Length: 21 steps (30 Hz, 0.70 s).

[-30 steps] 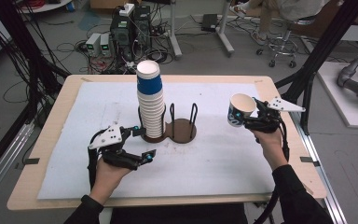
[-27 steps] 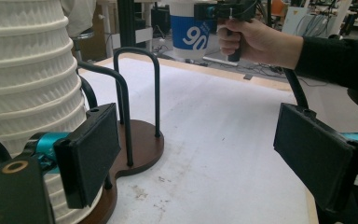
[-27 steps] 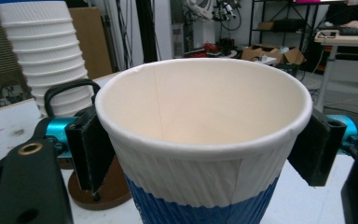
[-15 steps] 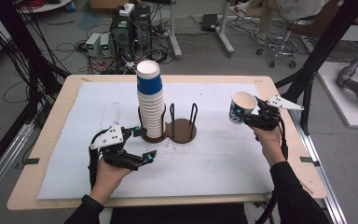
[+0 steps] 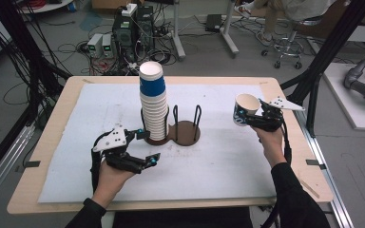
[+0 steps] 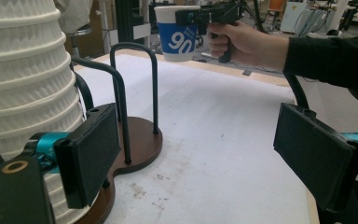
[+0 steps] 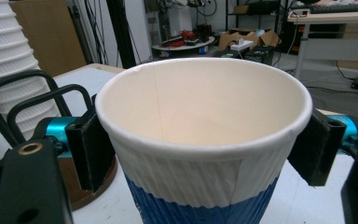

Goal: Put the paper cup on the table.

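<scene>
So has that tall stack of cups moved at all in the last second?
No. The stack of cups stands in the same spot on the brown holder, near the middle of the table, as before.

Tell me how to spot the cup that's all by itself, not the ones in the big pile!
Start at the tall stack of cups in the middle of the table, then look toward the table's right edge. There the right gripper holds one paper cup up in the air. It is white on top, blue below, alone and empty.
</scene>
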### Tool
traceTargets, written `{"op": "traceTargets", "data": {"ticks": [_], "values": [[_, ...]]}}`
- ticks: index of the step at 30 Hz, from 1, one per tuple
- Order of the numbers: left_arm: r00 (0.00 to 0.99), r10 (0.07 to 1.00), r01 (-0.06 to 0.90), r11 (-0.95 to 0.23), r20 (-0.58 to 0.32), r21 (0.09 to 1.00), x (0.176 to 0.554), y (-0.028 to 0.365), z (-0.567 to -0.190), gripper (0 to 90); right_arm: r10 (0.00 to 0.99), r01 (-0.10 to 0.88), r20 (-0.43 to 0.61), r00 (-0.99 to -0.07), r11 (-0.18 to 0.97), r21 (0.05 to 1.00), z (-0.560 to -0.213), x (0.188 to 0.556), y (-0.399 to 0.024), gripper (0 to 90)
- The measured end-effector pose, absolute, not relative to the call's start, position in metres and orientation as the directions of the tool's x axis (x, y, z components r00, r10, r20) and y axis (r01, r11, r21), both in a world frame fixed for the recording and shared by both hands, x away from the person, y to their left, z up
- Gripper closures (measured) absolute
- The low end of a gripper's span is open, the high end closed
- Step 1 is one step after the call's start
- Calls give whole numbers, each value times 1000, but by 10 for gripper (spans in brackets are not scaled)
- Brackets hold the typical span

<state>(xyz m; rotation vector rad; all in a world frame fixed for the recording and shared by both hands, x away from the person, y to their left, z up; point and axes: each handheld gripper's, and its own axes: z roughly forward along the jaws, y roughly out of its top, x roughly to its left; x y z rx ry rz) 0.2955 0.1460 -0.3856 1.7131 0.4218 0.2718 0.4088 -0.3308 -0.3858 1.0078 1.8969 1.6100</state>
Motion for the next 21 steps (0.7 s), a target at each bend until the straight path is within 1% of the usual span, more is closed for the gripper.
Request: {"op": "traceTargets", "data": {"ticks": [14,17,21], "values": [[912,408,122,-152,-50,981,299,140,-386,145,789,247,94,-607,74,966,-401,411,-325,212],[912,406,122,-155,-49,980,299,140,-386,145,793,257,114,-599,56,965,-405,412,-327,213],[912,406,123,-154,-50,980,299,140,-386,145,800,261,112,-590,58,964,-411,413,-328,212]]}}
